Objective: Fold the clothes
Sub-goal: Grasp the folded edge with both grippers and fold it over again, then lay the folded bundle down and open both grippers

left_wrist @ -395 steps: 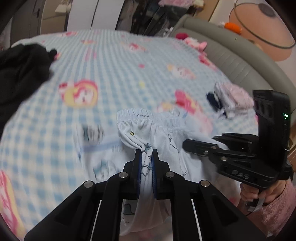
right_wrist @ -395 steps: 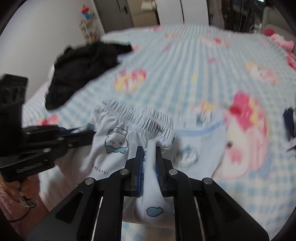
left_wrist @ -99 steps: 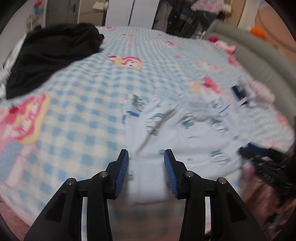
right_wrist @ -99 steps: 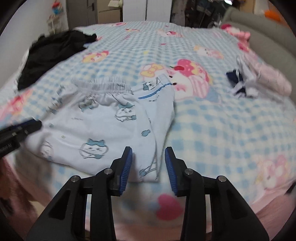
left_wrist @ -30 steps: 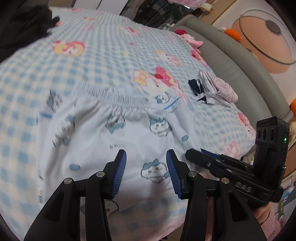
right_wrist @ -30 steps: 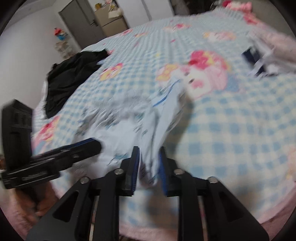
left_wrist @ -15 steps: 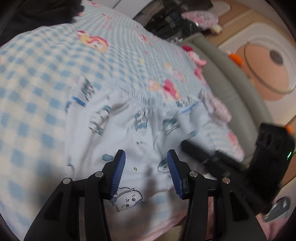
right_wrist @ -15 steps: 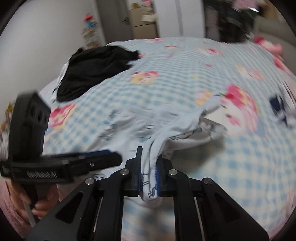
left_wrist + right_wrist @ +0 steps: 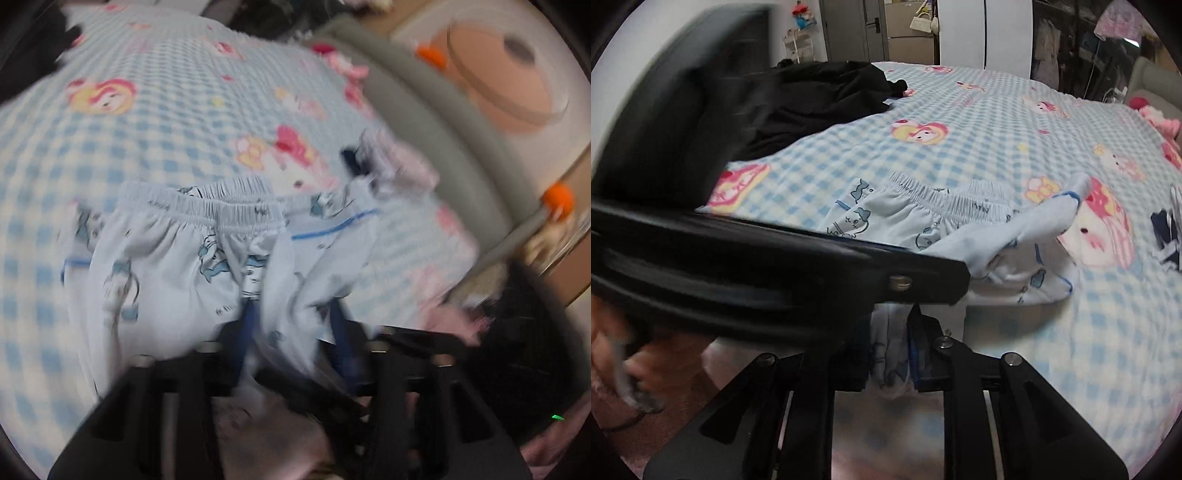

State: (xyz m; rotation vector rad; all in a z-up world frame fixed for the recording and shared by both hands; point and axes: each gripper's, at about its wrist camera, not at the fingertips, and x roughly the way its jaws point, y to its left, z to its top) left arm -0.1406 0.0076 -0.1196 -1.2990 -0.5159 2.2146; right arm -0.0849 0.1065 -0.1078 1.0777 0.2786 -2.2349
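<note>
Right wrist: right claw [image 9: 889, 354] grips pale pyjama shorts [image 9: 964, 229]; left claw [image 9: 291, 332] closing on them.

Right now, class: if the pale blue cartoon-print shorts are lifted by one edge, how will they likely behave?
The pale blue cartoon-print shorts are probably floppy: fabric bunches and drapes between the right gripper fingers. Likely light, since a thin pinch lifts a fold. The gathered elastic waistband may hold shape slightly better.

Soft, even indoor light, heavy motion blur in the left view, fisheye-bent dark corners in both
</note>
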